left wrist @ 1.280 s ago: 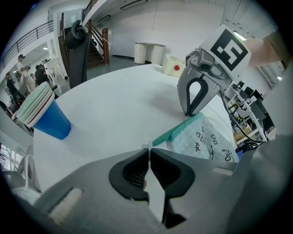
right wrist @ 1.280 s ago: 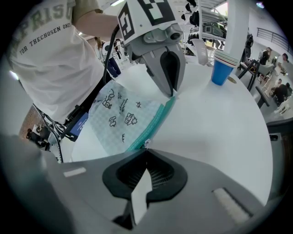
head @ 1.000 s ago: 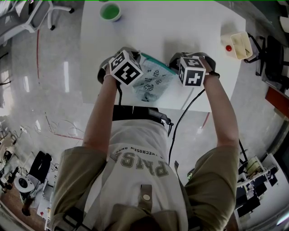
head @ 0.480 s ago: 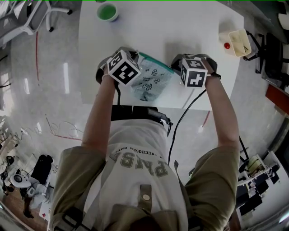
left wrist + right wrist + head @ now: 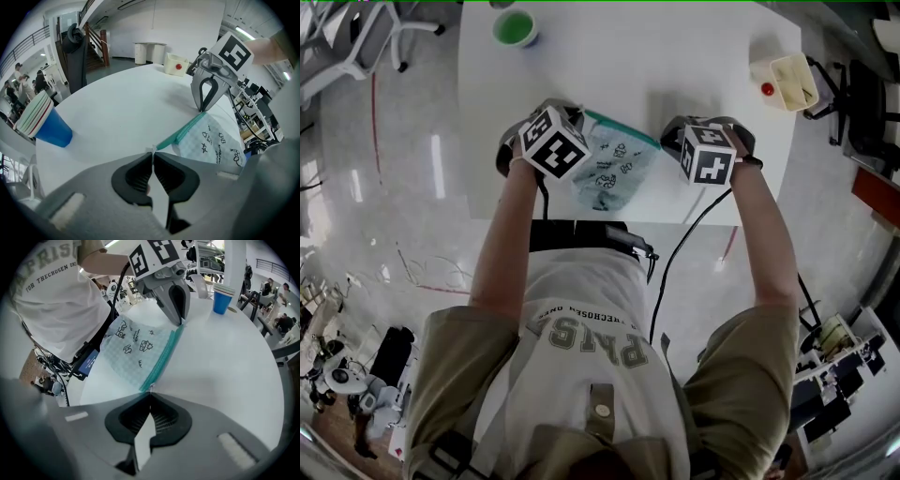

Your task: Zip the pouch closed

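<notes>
The white counter (image 5: 609, 56) carries the pouch (image 5: 614, 169) close to its near edge. It is laid flat between the two tools, with its printed body turned toward the person and its teal zip strip (image 5: 180, 133) along the far side. The pouch is judged to be held this way so that the zip is kept taut and straight, one end being anchored while the other is drawn along. The left gripper (image 5: 153, 157) is seen with its fingers pressed together on a thin pale tab (image 5: 152, 150) at the strip's left end. The right gripper (image 5: 150, 397) is likewise closed, its fingers nipping the small tip (image 5: 150, 388) at the opposite end. The strip thus runs in a line from one pair of fingers to the other, and the pouch's body is left on the person's side of both, with only those end pieces pinched. Which end carries the slider, and how much of the zip is already shut, cannot be made out.
</notes>
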The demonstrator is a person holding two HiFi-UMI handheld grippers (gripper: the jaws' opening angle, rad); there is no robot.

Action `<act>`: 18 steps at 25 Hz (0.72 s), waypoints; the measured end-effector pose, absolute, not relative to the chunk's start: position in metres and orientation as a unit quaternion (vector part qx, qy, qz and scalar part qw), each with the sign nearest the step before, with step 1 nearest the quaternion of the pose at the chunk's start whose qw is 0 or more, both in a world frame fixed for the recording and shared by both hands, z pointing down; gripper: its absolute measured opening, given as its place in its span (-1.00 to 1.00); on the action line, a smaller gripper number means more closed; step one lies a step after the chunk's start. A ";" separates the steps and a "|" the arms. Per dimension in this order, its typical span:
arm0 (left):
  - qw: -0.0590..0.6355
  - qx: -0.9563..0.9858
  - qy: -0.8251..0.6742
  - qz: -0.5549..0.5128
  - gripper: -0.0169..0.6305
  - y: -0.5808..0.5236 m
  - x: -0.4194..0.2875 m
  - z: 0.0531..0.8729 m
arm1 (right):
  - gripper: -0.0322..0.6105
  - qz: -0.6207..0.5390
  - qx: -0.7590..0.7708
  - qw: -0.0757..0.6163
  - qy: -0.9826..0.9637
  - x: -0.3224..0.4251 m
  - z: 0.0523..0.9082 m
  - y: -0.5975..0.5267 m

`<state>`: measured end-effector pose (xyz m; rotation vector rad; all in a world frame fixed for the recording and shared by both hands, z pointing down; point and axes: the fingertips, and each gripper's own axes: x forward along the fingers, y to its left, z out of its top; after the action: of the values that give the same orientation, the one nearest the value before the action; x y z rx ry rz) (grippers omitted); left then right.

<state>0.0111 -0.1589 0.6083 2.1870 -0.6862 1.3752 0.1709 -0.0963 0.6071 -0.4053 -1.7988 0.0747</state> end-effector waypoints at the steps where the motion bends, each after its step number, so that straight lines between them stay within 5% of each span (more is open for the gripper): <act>1: 0.231 0.796 -0.249 0.501 -0.87 -0.159 0.011 0.608 | -0.89 0.031 -0.172 0.604 -0.777 0.171 0.607 -0.096; 18: 0.232 0.804 -0.255 0.484 -0.85 -0.164 0.012 0.612 | -0.88 0.016 -0.075 0.608 -0.790 0.167 0.617 -0.102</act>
<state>0.0123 -0.1643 0.6115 2.2094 -0.7011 1.3313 0.1674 -0.1016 0.6168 -0.1740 -1.8255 0.0361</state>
